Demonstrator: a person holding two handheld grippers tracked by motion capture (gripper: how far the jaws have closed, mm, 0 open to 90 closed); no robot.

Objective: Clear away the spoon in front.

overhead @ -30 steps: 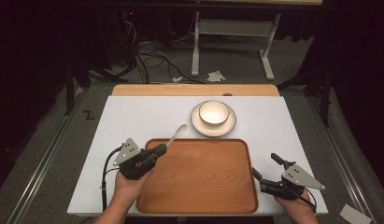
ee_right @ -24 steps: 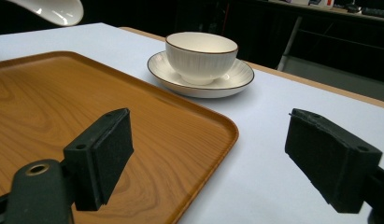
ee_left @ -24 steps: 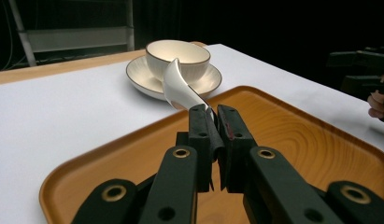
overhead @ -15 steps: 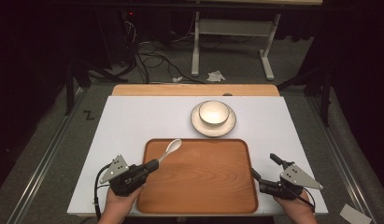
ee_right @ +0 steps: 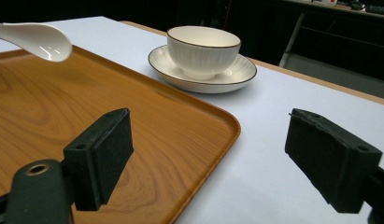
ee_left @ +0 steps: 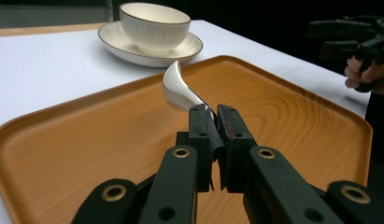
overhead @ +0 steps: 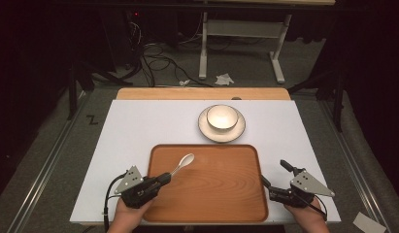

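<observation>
The white spoon (overhead: 183,163) is being held by its handle in the left tongs (overhead: 164,177), whose jaws are closing tight on it; its bowl is hanging just above the near-left part of the wooden tray (overhead: 221,194), apart from the wood. The right tongs (overhead: 274,177) are standing wide open with nothing between the jaws, at the tray's right rim over the white sheet. The tray is lying at the near middle of the worktop (overhead: 139,131), which is carrying a white covering with a bare wooden strip (overhead: 202,93) showing along its far edge. A white cup (overhead: 222,117) is sitting upright on a saucer (overhead: 204,127) just beyond the tray. Beyond the worktop, grey flooring is carrying cables (overhead: 160,58), crumpled paper (overhead: 224,79) and a metal frame's legs (overhead: 277,63); the room behind is lying dark.
</observation>
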